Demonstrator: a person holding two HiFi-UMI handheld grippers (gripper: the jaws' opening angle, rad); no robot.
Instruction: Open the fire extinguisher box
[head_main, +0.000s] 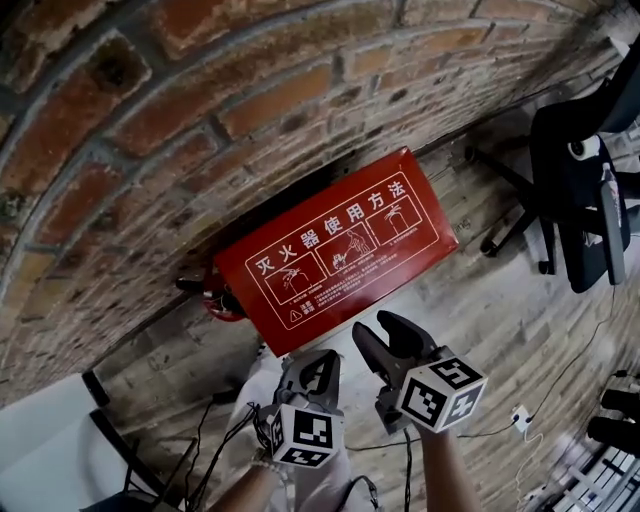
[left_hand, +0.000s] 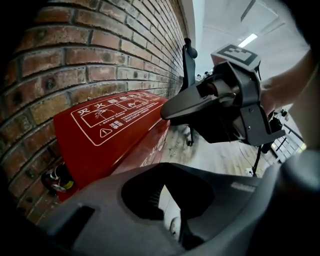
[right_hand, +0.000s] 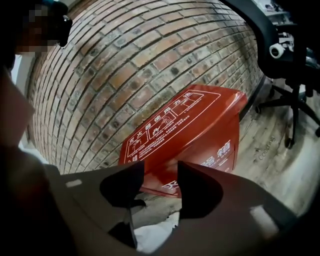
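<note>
The red fire extinguisher box (head_main: 340, 250) stands on the wooden floor against the brick wall, white instruction pictures on its lid; its lid looks down. It also fills the left gripper view (left_hand: 110, 125) and the right gripper view (right_hand: 185, 125). My right gripper (head_main: 375, 328) hovers just in front of the box's near edge, jaws apart with nothing between them (right_hand: 161, 167); its side shows in the left gripper view (left_hand: 167, 114). My left gripper (head_main: 315, 362) hangs beside it, a little farther from the box, its jaws together and empty (left_hand: 165, 167).
A black-and-red object (head_main: 215, 298) pokes out at the box's left end by the wall. A black office chair (head_main: 580, 200) stands to the right. Cables and a white plug (head_main: 520, 418) lie on the floor. A pale surface (head_main: 40, 440) is at the lower left.
</note>
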